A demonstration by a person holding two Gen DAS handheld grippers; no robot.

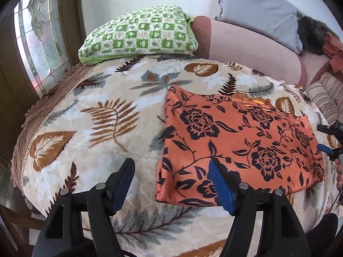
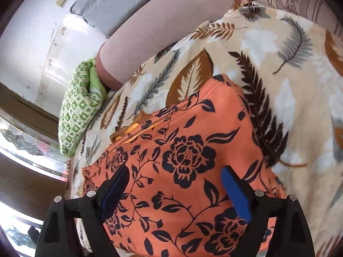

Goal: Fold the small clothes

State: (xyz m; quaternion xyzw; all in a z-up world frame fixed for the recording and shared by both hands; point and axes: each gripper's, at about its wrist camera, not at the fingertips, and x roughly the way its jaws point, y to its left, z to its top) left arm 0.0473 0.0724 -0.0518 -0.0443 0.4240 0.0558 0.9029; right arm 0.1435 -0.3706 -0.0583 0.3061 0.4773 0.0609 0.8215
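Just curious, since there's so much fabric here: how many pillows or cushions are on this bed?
3 that I can see: a green checked pillow at the head by the window, a grey pillow against the wall, and a striped cushion at the right edge. Others may lie out of view.

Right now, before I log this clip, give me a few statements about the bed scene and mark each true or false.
1. The orange floral garment lies flat on the leaf-print blanket. True.
2. The left claw is clamped on the garment. False: its jaws stand open, gripping nothing.
3. A green checked pillow sits at the bed's far end. True.
4. The right claw holds a sock. False: it is open above the garment.
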